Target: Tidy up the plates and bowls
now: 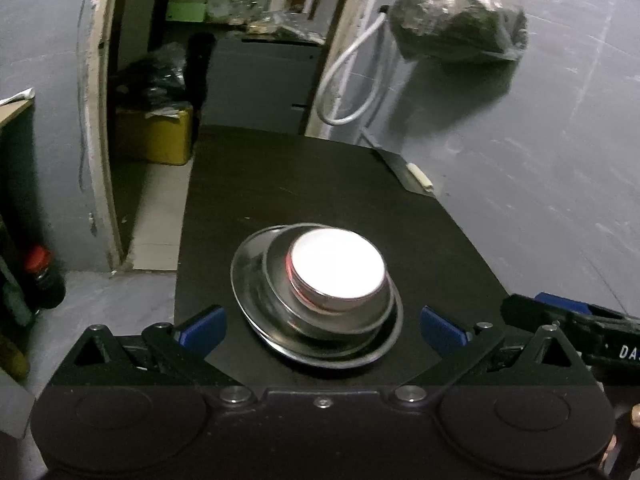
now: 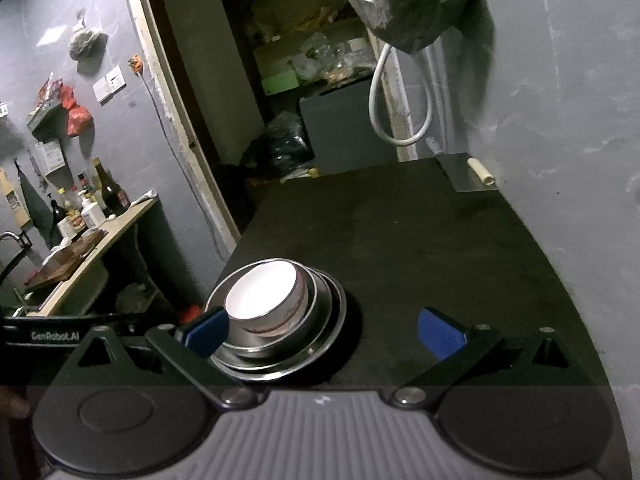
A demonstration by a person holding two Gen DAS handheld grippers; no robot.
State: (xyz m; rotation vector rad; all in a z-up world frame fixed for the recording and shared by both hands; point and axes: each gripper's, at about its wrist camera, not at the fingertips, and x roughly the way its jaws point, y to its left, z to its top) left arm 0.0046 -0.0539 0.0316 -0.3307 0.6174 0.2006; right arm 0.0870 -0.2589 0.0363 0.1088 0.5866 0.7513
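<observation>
A stack of dishes sits on the black table (image 1: pixel 320 184): a steel plate (image 1: pixel 256 280) at the bottom, a steel bowl (image 1: pixel 360 316) in it, and a small white-lined bowl (image 1: pixel 336 266) on top. The stack also shows in the right wrist view, with the plate (image 2: pixel 332 328) and the white-lined bowl (image 2: pixel 264 296). My left gripper (image 1: pixel 322 328) is open, its blue pads on either side of the stack's near edge, empty. My right gripper (image 2: pixel 324 332) is open and empty, to the right of the stack, its left pad (image 2: pixel 206 334) in front of the stack's left edge.
A cleaver (image 2: pixel 466 172) lies at the table's far right corner by the grey wall. A plastic bag (image 1: pixel 456 16) and a white hose (image 1: pixel 352 80) hang on the wall. An open doorway with clutter lies beyond. A counter (image 2: pixel 100 236) with bottles stands at left.
</observation>
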